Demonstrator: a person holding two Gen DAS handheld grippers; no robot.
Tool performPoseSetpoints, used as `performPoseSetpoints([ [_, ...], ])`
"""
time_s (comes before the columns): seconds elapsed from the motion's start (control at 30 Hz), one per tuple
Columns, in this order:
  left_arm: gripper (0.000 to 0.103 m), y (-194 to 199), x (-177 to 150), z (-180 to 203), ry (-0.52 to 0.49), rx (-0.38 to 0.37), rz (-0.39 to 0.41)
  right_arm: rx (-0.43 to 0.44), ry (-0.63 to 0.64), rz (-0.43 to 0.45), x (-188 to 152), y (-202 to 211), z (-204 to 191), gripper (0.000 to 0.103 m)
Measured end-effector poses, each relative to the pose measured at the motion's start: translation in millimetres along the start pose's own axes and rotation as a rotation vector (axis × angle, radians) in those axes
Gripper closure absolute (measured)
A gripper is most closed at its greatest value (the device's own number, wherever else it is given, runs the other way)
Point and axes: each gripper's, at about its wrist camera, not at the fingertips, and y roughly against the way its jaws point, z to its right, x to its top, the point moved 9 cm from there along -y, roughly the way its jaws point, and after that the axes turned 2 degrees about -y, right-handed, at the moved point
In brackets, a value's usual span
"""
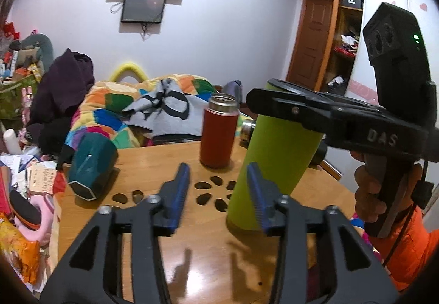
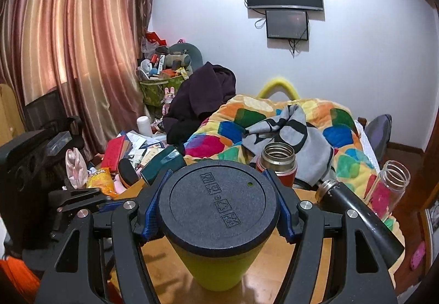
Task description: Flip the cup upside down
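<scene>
A glossy wooden table (image 1: 208,257) with dark oval cut-outs fills the near ground, its far edge butting against a bed heaped with a bright patchwork quilt (image 2: 279,123). On the tabletop, toward the right from the left wrist camera, stands the tall lime-green cylindrical cup (image 1: 274,166) with its flat black plastic lid (image 2: 219,205) uppermost; it looks slightly tilted, and I cannot tell whether its base fully rests on the wood. The right gripper (image 2: 216,202) reaches in from three o'clock of the cup and pinches it at the lid, one blue ribbed pad on each side of the rim. At nine o'clock of the cup, close beside it but not touching, hovers the left gripper (image 1: 219,188), its blue fingers spread wide with nothing between them. Beyond the cup at about eleven o'clock stands an open red steel-necked flask (image 1: 219,134). Farther left, at the table's edge, a dark teal faceted mug (image 1: 93,164) lies on its side.
</scene>
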Motion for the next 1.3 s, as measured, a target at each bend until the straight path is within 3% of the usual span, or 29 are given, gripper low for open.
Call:
performPoseSetpoints([
  [0.07,0.047,1.8,0.0,-3.6,0.000,0.023,0.012,-0.001,0.003,-0.005,0.2,-2.9,-0.9,0.040],
  [0.53,0.040,8.3,-1.6,-20.2,-0.005,0.108,0.031,-0.031,0.023,-0.006,-0.7,0.4,-11.2,0.039],
  [0.7,0.035,21.2,5.5,-15.3,-0.030,0.146,0.075,-0.057,0.014,0.044,-2.6,23.8,-5.9,0.021],
  [0.83,0.033,35.3,15.5,-8.4,-0.029,0.143,0.118,-0.073,0.010,0.093,-3.8,52.6,-1.7,0.018],
  [0.9,0.027,43.7,21.3,-5.4,-0.027,0.156,0.145,-0.082,0.001,0.113,-4.0,65.4,1.3,0.014],
  [1.0,0.010,57.7,28.7,-1.4,-0.025,0.189,0.190,-0.131,-0.022,0.158,-7.7,87.7,7.7,0.000],
  [1.07,0.001,66.5,30.8,1.3,-0.019,0.211,0.215,-0.147,-0.034,0.174,-10.0,98.3,10.4,0.000],
  [1.3,0.000,81.4,28.9,13.2,-0.006,0.242,0.227,-0.205,-0.079,0.201,-22.1,129.2,24.6,0.000],
])
